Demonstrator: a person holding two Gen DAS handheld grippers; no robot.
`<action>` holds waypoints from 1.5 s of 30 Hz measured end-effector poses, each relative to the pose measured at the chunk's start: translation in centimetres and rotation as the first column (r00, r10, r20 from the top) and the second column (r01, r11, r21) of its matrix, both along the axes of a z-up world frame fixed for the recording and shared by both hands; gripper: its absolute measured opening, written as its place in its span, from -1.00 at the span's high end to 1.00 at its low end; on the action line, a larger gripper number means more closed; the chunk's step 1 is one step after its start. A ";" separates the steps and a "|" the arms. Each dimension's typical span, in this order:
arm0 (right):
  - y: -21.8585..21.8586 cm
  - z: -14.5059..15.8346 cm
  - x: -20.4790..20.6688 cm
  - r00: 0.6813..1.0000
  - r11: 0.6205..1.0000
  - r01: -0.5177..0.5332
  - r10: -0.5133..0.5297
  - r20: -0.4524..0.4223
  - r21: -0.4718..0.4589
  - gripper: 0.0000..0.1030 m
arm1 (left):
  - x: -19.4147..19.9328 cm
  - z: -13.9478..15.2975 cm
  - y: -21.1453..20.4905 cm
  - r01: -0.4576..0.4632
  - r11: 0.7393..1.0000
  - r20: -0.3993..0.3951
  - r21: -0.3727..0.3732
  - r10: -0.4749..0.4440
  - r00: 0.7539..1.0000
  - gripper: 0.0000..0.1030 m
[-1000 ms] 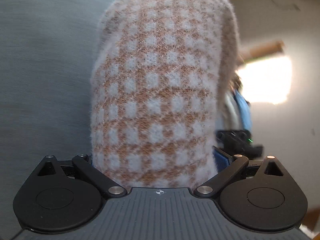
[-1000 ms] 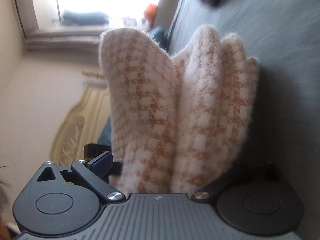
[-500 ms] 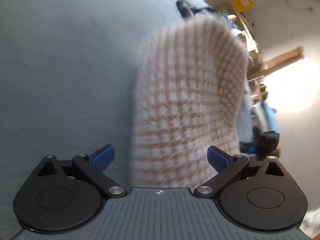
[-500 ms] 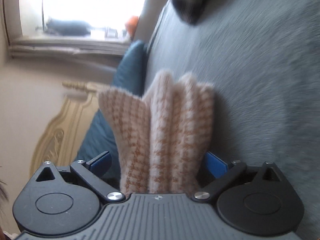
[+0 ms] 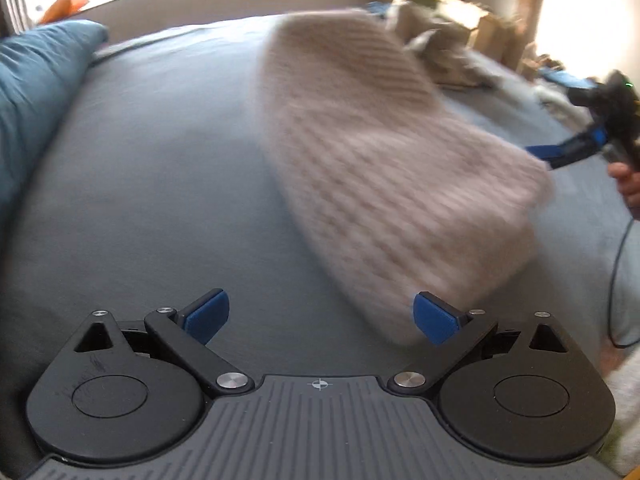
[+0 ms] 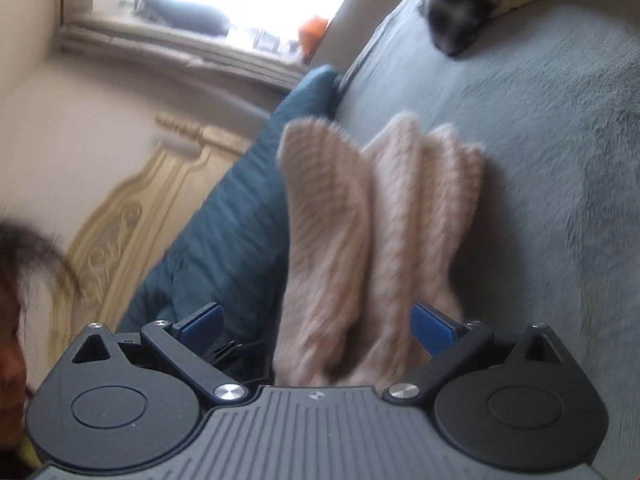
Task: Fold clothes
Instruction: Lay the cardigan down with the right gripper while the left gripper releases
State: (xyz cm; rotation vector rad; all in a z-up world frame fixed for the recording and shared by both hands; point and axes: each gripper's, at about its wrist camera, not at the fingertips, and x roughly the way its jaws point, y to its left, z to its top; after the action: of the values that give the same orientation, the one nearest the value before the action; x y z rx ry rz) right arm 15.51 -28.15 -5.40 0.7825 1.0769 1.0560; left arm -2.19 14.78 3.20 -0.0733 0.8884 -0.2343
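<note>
Left gripper [image 5: 320,316] nearest in its own view, blue pads [image 5: 206,314] spread wide, nothing between them. Just beyond, grey bedcover [image 5: 152,184]. To the right, folded pink-and-tan knit [image 5: 384,184], blurred; whether resting on the cover or just above it, cannot tell. At the knit's far right end, right gripper [image 5: 560,152], a hand [image 5: 628,184] on its handle. Farther left, teal pillow [image 5: 36,80]; farther back, crumpled clothes [image 5: 444,56] and a window ledge.

Right gripper [image 6: 316,326] from its own camera: pads [image 6: 200,324] parted, knit [image 6: 360,248] rising between them in several folds, not pinched. Beyond, pillow [image 6: 224,232], cream headboard [image 6: 132,216], dark garment [image 6: 452,20] at the bed's far edge.
</note>
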 end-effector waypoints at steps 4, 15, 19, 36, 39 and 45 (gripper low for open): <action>0.7 -1.0 -2.3 0.995 0.999 -0.042 0.043 -0.095 0.004 -1.00 | -2.0 -0.6 -0.8 -0.013 0.995 0.009 -0.096 0.014 1.000 -0.94; 5.8 -3.6 0.0 0.986 0.996 0.016 -0.031 -0.166 -0.091 -0.80 | -1.3 -2.1 -5.9 0.007 0.967 0.198 0.256 -0.060 0.978 -0.56; 7.2 -3.2 0.8 0.995 0.983 -0.006 -0.012 -0.100 -0.181 -0.33 | -0.9 -2.9 -6.9 0.003 0.945 0.218 0.326 -0.078 0.973 -0.56; 3.7 -4.5 -2.7 0.994 0.963 0.088 -0.101 -0.038 -0.254 0.59 | -1.5 -3.9 -4.0 -0.239 0.950 0.163 0.203 0.208 0.965 -0.24; 4.7 -4.6 -3.5 0.995 0.969 0.070 -0.084 -0.046 -0.238 0.59 | -1.2 -4.5 -2.5 -0.296 0.952 0.094 0.072 0.289 0.953 -0.10; 4.8 -6.0 -3.4 0.996 0.965 0.066 -0.078 -0.037 -0.254 0.61 | -1.0 -5.2 0.6 -0.390 0.904 -0.035 -0.176 0.391 0.920 -0.14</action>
State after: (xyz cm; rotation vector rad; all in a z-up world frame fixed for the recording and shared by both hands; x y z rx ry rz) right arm 12.07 -23.31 -11.38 0.6382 1.1874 0.8225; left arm -3.20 15.42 -2.01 -0.4169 0.8305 0.0628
